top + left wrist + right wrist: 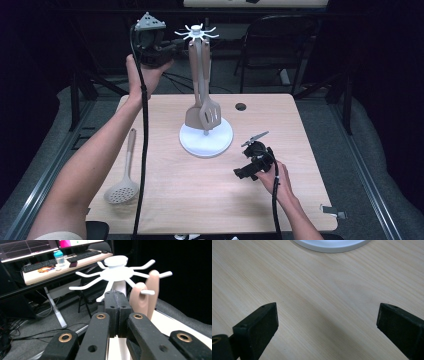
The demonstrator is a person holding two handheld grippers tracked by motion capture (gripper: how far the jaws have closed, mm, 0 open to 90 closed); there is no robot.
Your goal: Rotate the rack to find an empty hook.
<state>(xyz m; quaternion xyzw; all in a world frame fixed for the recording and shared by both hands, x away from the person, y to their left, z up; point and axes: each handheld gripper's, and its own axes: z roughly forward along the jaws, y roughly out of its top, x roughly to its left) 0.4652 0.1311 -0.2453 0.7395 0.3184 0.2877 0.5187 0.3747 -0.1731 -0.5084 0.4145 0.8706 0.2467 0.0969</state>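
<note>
A white utensil stand has a hook crown (197,32) (117,272) on a post and a round base (206,139) (332,245) on the wooden table. Two beige utensils, a spatula (193,116) and a slotted turner (211,114), hang from its hooks; their handle tops (146,295) are close in the left gripper view. My left gripper (174,49) (117,296) is raised level with the crown, just left of it, shut with nothing between its jaws. A beige skimmer (124,175) lies flat at the table's left. My right gripper (243,171) (327,320) rests low over the table right of the base, jaws wide open and empty.
The table (200,200) has a small round hole (240,106) behind the stand. A black chair (272,45) stands beyond the far edge. A desk with keyboards and a bottle (59,258) lies in the background of the left gripper view.
</note>
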